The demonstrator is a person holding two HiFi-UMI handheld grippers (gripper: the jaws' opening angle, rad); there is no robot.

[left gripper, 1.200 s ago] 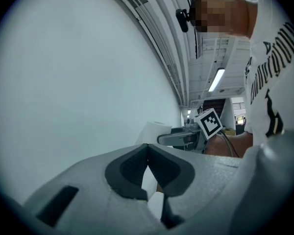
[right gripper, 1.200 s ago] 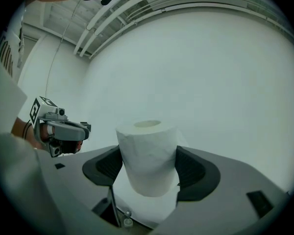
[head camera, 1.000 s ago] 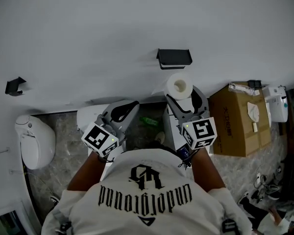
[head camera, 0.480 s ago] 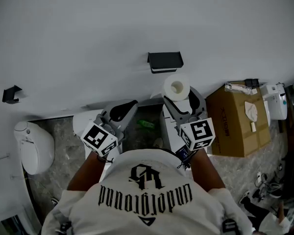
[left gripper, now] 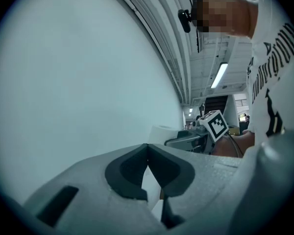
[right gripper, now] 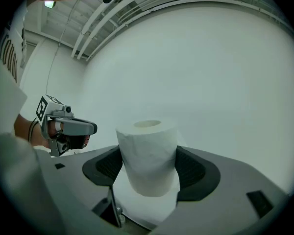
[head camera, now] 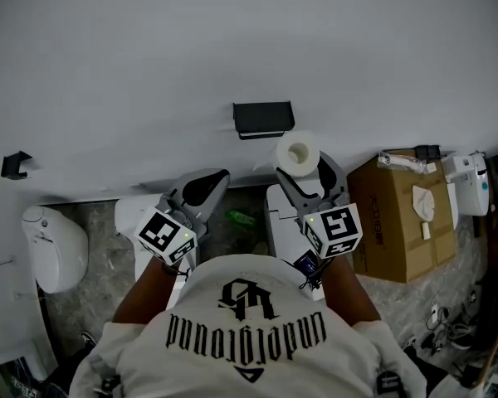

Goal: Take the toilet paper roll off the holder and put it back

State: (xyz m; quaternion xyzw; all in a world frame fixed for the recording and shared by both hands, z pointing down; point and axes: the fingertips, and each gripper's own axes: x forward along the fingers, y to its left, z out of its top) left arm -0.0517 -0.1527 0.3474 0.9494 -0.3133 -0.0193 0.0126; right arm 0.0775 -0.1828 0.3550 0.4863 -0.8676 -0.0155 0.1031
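Observation:
A black holder (head camera: pixel 263 118) is fixed to the white wall. Just below it and to its right is the white toilet paper roll (head camera: pixel 299 151), off the holder and standing upright with its core hole facing up. My right gripper (head camera: pixel 304 169) is shut on the roll. In the right gripper view the roll (right gripper: pixel 148 155) fills the gap between both dark pads. My left gripper (head camera: pixel 202 191) is held lower left of the holder, its jaws shut with nothing between them (left gripper: pixel 148 150). The roll (left gripper: pixel 162 131) and the right gripper show beyond it.
A cardboard box (head camera: pixel 401 208) stands on the floor at right, with a white device (head camera: pixel 466 181) beside it. A white cabinet (head camera: pixel 284 215) is under the right gripper. A white toilet (head camera: pixel 55 239) sits at left below a small black wall hook (head camera: pixel 15 165). A green item (head camera: pixel 239 218) lies on the floor.
The holder has slid left and down in the head view. The held roll now sits more to the holder's right and nearer its height. The left gripper has barely moved.

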